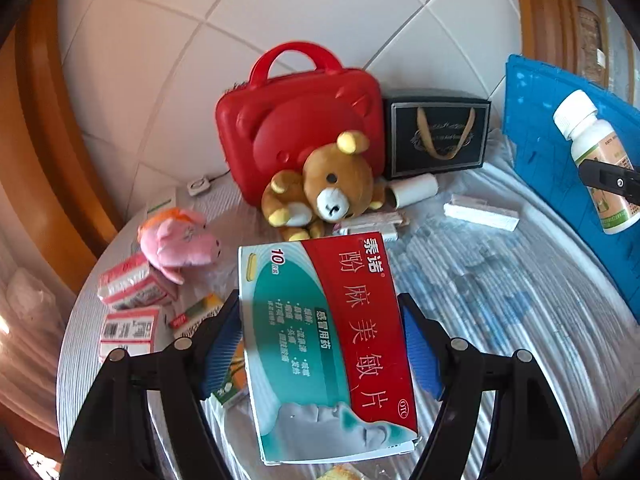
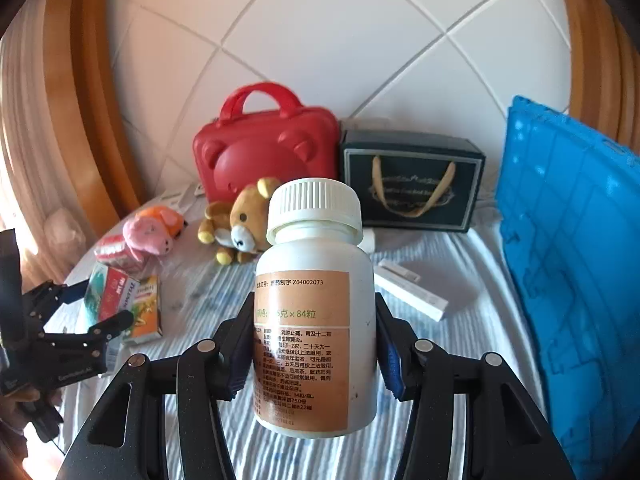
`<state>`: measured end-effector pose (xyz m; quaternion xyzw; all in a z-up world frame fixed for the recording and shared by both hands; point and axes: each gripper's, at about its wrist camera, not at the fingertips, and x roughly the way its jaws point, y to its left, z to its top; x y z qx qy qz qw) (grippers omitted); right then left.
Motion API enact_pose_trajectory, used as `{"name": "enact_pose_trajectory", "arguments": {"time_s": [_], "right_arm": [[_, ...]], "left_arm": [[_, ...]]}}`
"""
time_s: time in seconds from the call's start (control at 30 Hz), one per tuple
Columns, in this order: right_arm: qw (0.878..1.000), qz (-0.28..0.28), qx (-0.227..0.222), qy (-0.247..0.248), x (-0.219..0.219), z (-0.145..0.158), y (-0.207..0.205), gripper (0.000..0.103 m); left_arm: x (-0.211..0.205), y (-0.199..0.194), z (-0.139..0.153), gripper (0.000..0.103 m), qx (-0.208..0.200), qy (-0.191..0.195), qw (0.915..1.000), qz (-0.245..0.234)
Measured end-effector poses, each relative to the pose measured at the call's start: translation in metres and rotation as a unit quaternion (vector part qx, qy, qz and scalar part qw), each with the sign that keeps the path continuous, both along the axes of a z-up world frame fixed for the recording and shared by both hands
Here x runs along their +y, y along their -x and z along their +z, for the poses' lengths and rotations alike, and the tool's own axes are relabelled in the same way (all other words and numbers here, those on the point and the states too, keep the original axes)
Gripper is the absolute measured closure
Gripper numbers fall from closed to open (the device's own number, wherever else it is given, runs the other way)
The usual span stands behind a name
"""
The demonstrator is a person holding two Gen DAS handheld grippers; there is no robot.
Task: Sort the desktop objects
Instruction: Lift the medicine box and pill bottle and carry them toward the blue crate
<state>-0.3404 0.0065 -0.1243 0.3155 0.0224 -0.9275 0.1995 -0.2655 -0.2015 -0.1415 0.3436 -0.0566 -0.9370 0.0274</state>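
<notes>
The left gripper point(image 1: 322, 344) pinches the medicine box point(image 1: 326, 344) between its fingers point(image 1: 422, 354). The right gripper point(image 2: 314, 354) fingers point(image 2: 240, 354) pinch the white bottle point(image 2: 316, 320) at both sides.

Open cloth-covered bench point(image 2: 460, 360) lies at the centre and toward the right. The back edge is blocked by a red case point(image 2: 266, 152) and a dark gift bag point(image 2: 412, 180), with a bear toy point(image 2: 244, 220) in front of the case. The right edge is walled by an upright blue crate point(image 2: 572, 240). The left edge is crowded by a pink toy point(image 2: 150, 232) and small boxes point(image 2: 146, 308). A white box point(image 2: 412, 290) lies near the crate.
</notes>
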Motion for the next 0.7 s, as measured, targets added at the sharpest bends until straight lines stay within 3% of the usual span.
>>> {"name": "enact_pose_trajectory", "arguments": {"time_s": [0.13,0.23,0.5,0.7], "right_arm": [[0.998,-0.042,0.034,0.016,0.027,0.037,-0.030,0.051],[0.994,-0.081,0.070,0.019,0.048,0.065,-0.056,0.051],[0.970,-0.184,0.157,0.031,0.139,0.134,-0.120,0.051],[0.952,-0.244,0.182,0.020,0.226,0.165,-0.143,0.051]], "left_arm": [[0.038,0.003,0.046,0.029,0.051,0.001,0.9970,-0.059],[0.078,0.006,0.082,0.029,0.091,0.003,0.9890,-0.116],[0.217,0.007,0.155,0.029,0.156,-0.013,0.9555,-0.250],[0.322,0.014,0.196,0.029,0.174,-0.046,0.9317,-0.316]]}}
